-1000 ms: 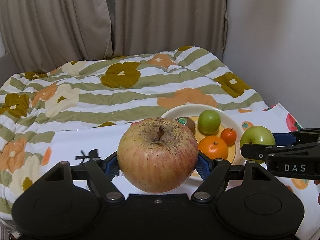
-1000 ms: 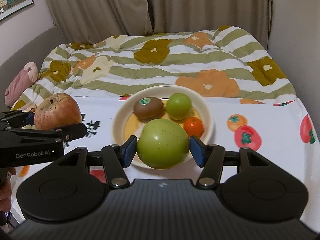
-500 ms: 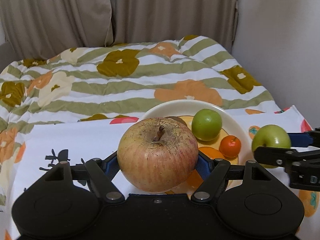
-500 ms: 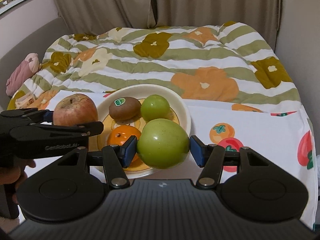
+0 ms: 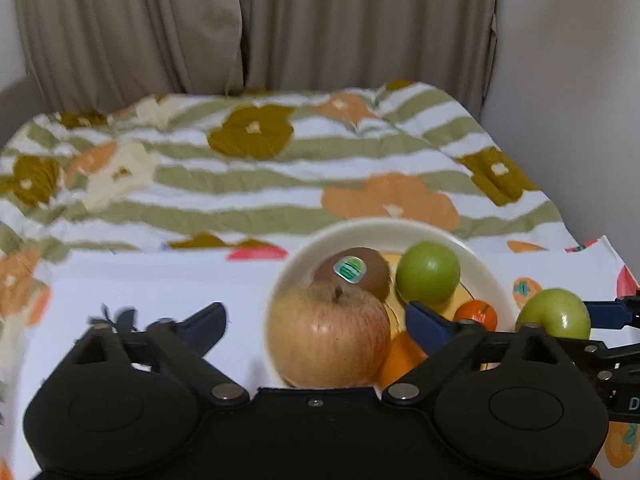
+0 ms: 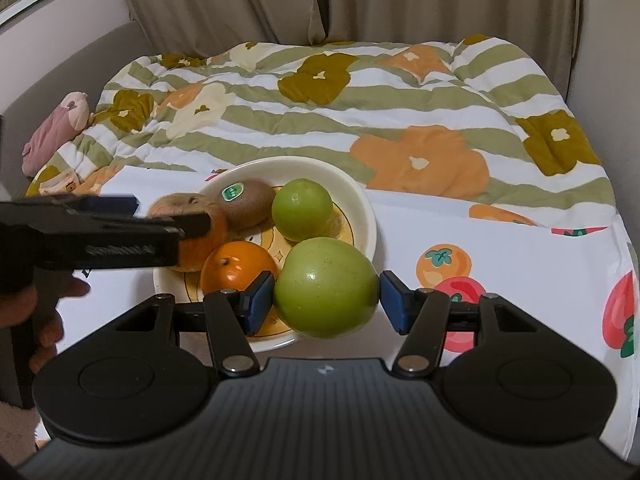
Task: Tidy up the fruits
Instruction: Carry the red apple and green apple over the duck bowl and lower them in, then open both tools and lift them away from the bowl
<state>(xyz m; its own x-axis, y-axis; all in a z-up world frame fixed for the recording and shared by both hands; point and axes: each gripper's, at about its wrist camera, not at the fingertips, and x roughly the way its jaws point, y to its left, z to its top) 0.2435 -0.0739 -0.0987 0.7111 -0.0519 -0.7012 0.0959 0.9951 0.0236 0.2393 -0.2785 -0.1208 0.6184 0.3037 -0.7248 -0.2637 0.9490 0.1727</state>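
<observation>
The cream bowl [image 5: 486, 276] [image 6: 366, 216] holds a kiwi [image 5: 360, 270] [image 6: 248, 200], a small green fruit [image 5: 428, 272] [image 6: 302, 210], an orange [image 6: 236, 266] and a small tangerine [image 5: 476, 314]. The red apple [image 5: 328, 332] [image 6: 188, 204] rests at the bowl's left edge. My left gripper [image 5: 316, 326] is open, its pads wide of the red apple. My right gripper [image 6: 326, 300] holds the large green apple [image 6: 326, 286] [image 5: 554, 316] over the bowl's near right rim, its pads [image 6: 258, 300] just apart from it.
The bowl sits on a white fruit-print cloth [image 6: 520, 264]. Behind lies a striped floral quilt [image 6: 360, 100] with a pink plush toy [image 6: 56, 128] at the left. Curtains and a wall close the back and right.
My left gripper moved over the bowl, opened and let the red apple go onto the bowl's left edge. My right gripper moved closer to the bowl and loosened on the green apple.
</observation>
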